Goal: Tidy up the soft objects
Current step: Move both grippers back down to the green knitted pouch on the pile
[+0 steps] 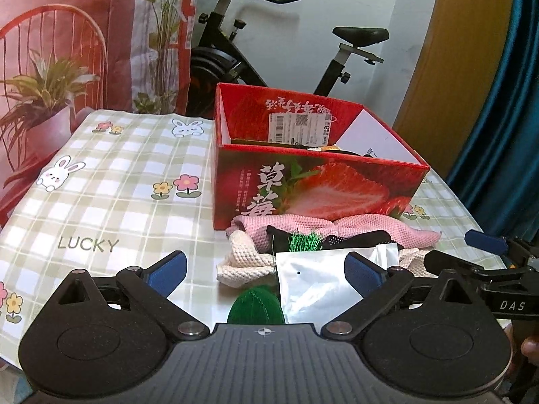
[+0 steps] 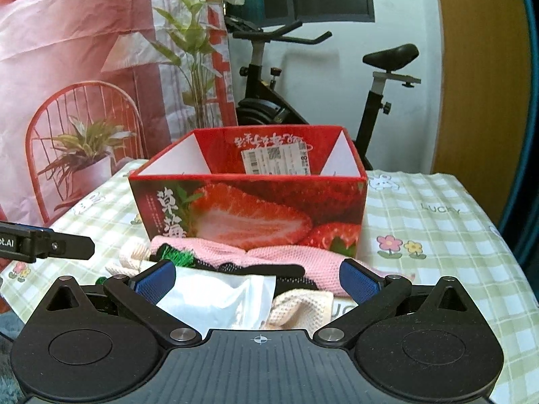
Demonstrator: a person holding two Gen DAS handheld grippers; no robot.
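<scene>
A red strawberry-print box [image 1: 316,188] stands open on the table; it also shows in the right wrist view [image 2: 249,212]. In front of it lies a pile of soft things: a pink knit cloth [image 1: 337,229], a cream knit cloth [image 1: 242,262], a black item [image 1: 353,240], green tinsel [image 1: 305,240], a silver pouch [image 1: 316,286] and a green felt piece [image 1: 254,306]. My left gripper [image 1: 266,271] is open just before the pile. My right gripper [image 2: 257,279] is open over the pouch [image 2: 215,296] and cream cloth [image 2: 299,309].
The table has a checked cloth with rabbits and flowers [image 1: 111,181]. An exercise bike [image 1: 269,54] stands behind the box. A pink printed backdrop [image 1: 67,50] hangs at the left. The right gripper's arm shows at the right edge of the left wrist view [image 1: 488,262].
</scene>
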